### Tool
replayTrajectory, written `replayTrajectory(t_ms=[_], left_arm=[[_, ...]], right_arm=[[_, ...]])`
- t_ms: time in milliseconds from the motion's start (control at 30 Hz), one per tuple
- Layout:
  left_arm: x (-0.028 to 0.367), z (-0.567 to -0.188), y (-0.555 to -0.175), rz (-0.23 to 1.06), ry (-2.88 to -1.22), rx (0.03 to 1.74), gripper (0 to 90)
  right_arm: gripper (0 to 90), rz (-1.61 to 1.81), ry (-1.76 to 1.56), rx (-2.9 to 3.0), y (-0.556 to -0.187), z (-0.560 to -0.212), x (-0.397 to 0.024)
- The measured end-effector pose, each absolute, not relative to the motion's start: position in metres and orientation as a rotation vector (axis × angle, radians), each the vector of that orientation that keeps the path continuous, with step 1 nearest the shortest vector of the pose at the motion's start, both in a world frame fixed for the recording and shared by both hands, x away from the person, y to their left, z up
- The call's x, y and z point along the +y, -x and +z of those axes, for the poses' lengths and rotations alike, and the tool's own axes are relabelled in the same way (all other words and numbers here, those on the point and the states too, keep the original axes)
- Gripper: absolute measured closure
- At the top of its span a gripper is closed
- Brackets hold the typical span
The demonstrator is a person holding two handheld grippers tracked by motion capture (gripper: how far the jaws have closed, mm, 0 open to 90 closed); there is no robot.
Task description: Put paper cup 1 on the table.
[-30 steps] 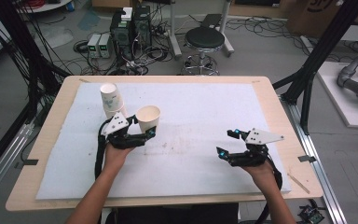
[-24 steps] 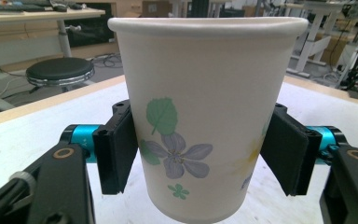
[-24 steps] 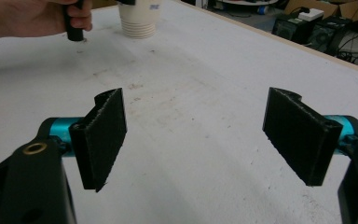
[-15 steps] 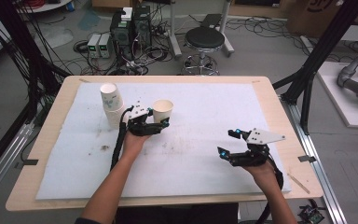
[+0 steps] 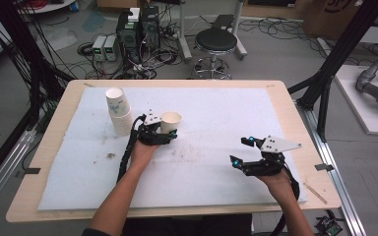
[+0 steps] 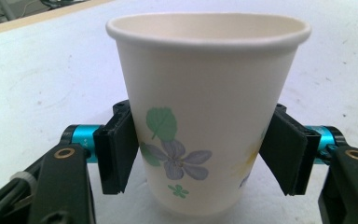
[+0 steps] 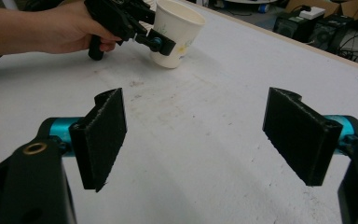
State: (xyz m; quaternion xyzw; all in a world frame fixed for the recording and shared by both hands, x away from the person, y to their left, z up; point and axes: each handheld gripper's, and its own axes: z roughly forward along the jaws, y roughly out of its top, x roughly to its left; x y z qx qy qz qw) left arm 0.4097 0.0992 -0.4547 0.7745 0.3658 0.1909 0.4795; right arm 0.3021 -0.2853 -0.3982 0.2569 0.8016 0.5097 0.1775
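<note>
Gripping one paper cup [image 6: 208,116], left hand-held gripper [image 6: 208,158]; one cup stack [image 5: 118,111] beside.

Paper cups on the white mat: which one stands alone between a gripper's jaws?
The single flowered cup, clamped by the left gripper. The other cups are nested in a stack to its left.

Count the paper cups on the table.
2 can be told apart: one single cup upright between the left gripper pads, and the top cup of a nested stack at the table's far left. The stack holds more, too blurred to count.
</note>
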Motion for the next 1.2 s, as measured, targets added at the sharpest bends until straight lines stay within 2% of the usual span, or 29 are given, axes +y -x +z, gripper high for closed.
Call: replayTrajectory(t_ms=[333,467,600,867,1200], left_arm=[[0.105,-0.455,-0.402,0.421,-1.924,0.948,30.8],[0.109,-0.454,-0.401,0.366,-1.891,0.97,22.5],[0.115,-0.447,-0.393,0.354,-1.865,0.925,20.6],[0.14,-0.442,-0.363,0.391,-1.761,0.832,20.2],[0.18,-0.427,-0.317,0.501,-1.628,0.735,19.1]], right_arm=[[21.9,1.437,-0.729,2.264,-0.301,-0.398,-0.287],[21.9,1.438,-0.726,2.266,-0.301,-0.398,-0.289],[21.9,1.443,-0.729,2.267,-0.301,-0.399,-0.289],[21.9,1.44,-0.732,2.271,-0.299,-0.398,-0.289],[21.8,1.409,-0.743,2.276,-0.299,-0.4,-0.287]])
